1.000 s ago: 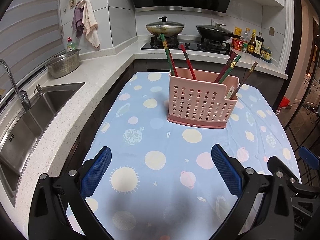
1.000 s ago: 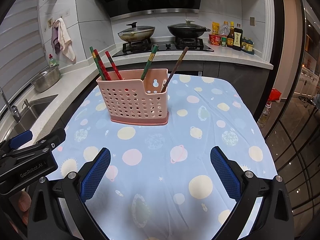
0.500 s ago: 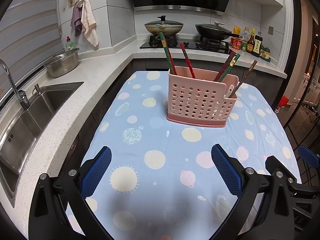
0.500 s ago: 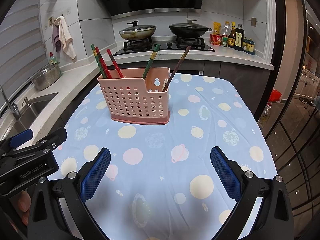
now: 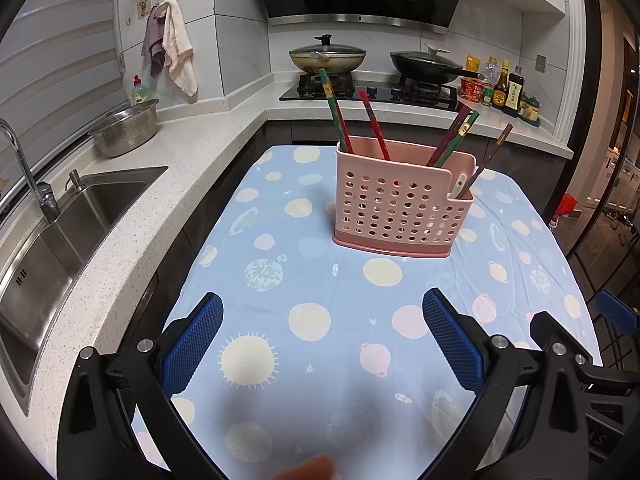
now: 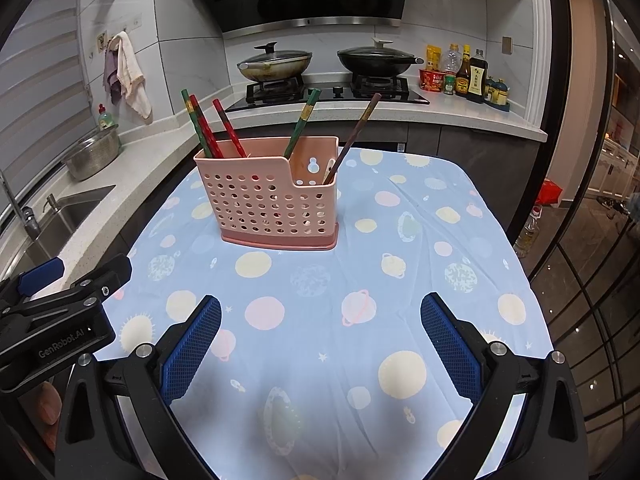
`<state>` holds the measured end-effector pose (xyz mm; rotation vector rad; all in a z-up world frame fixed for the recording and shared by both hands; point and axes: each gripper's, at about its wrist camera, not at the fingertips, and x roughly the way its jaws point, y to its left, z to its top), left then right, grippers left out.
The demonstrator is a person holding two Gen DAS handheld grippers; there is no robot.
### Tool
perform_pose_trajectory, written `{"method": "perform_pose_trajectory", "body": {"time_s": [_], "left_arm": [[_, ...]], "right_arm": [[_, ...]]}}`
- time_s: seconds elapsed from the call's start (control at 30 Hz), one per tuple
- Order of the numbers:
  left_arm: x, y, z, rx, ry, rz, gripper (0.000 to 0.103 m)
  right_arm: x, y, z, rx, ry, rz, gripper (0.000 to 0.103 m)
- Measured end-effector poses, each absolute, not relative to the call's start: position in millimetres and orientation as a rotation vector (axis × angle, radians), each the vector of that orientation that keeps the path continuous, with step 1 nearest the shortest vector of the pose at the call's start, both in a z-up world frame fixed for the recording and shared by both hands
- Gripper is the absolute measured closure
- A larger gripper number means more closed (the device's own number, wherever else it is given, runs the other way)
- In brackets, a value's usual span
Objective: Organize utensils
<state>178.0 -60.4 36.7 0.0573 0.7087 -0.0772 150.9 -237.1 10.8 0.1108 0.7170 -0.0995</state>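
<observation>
A pink perforated utensil holder (image 5: 396, 208) stands upright on the blue planet-print tablecloth (image 5: 320, 320); it also shows in the right wrist view (image 6: 276, 208). Several red, green and brown chopsticks (image 5: 340, 116) lean out of its top, also seen in the right wrist view (image 6: 204, 124). My left gripper (image 5: 322, 340) is open and empty, hovering over the near part of the table. My right gripper (image 6: 320, 340) is open and empty, also short of the holder. The left gripper's body (image 6: 60, 320) shows at the left of the right wrist view.
A steel sink (image 5: 60, 232) with a tap and a metal colander (image 5: 126, 132) lie on the counter at left. A stove with two lidded pans (image 5: 328, 58) and sauce bottles (image 5: 504, 88) is behind. The table's right edge drops to the floor (image 6: 580, 280).
Both grippers have drifted slightly back and upward from the holder; the holder looks a little farther off. Jaws stay open and nothing was grasped.
</observation>
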Motion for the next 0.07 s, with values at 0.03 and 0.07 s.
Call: {"method": "perform_pose_trajectory", "body": {"time_s": [0.03,0.07], "left_arm": [[178.4,-61.1,36.9,0.057,0.71,-0.082,0.007],[178.6,-61.7,36.7,0.056,0.712,-0.086,0.007]], "right_arm": [[150.9,-237.1,10.8,0.111,0.717,-0.099,0.007],[151.0,-236.9,11.0,0.11,0.716,-0.1,0.007]]}}
